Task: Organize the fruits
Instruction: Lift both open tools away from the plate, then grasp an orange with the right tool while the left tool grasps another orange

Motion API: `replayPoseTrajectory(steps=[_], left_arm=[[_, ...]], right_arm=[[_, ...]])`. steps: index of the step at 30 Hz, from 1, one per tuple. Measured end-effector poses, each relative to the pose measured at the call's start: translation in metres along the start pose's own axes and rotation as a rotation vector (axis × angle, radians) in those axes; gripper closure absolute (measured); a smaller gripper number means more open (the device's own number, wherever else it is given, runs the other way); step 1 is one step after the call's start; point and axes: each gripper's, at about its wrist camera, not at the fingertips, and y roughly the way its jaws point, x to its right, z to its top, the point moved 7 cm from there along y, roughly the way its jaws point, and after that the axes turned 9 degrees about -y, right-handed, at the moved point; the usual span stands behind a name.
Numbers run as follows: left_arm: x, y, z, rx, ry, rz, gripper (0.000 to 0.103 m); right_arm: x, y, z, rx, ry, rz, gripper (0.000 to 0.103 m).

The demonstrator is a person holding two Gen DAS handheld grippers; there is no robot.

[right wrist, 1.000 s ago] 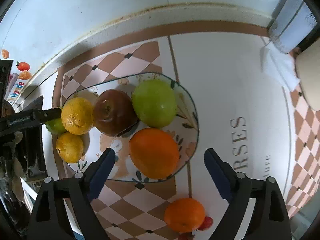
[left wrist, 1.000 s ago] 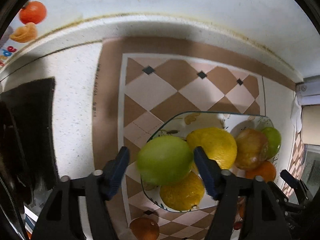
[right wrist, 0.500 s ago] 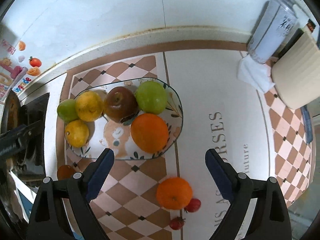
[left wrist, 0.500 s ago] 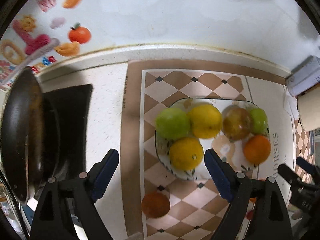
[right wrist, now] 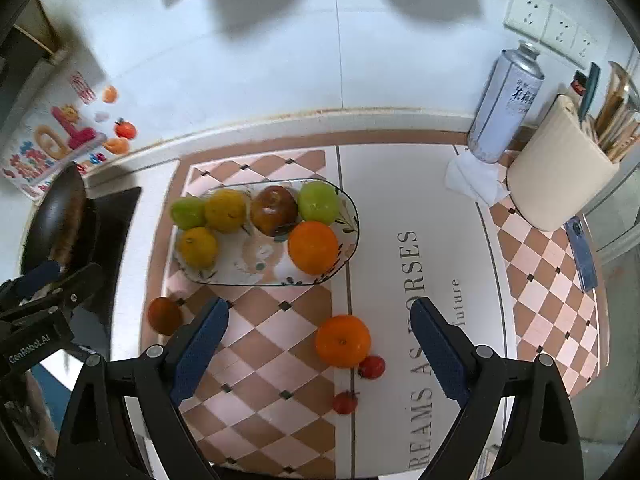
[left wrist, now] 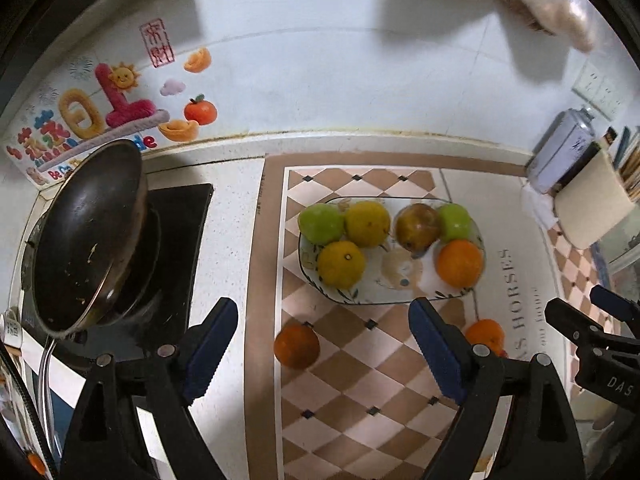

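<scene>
I see a white tiled wall point(right wrist: 280, 60) behind the counter, with colourful stickers point(left wrist: 100, 112) at left and sockets point(right wrist: 548, 24) at right. A checkered mat point(right wrist: 256, 360) covers the countertop beside a black stove point(left wrist: 176, 240).

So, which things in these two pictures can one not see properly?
- Orange on the mat, left wrist view: half hidden by the left gripper finger.
- Two small red fruits, right wrist view: too small to identify; absent from the left view.
- Utensils in the beige holder, right wrist view: cut by the frame edge.
- Pan: mostly cut off there.
</scene>
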Motion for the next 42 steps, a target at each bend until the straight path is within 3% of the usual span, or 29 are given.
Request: replayPoseTrajectory(steps=[11,21,35,40,42], left_arm=[[0.007,-0.073,-0.018,0.1,0.004,-0.046,0.016],[0.012,-0.113,-0.032,0.178,0.007,-0.046,0.016],[0.016,-0.123,-0.031,0.205,-0.003,-0.042,0.016],[0.017,-0.112,-0.026,0.187,-0.011,-0.029,0.016],[0.015,-0.101,-0.023,0.168,-0.023,-0.022,0.011]], right_arm=[[-0.01,-0.085,-0.023,0.12,-0.017,0.006,0.008],[-0.014,-0.13,-0.035,0.188,-0.029,0.006,0.008],[-0.015,-0.141,-0.027,0.224,-0.032,0.014,0.008],[-0.002,-0.121,-0.021,0.198,0.019,0.052,0.008],[0.008,-0.103,-0.021,0.163,0.045,0.059,0.008]])
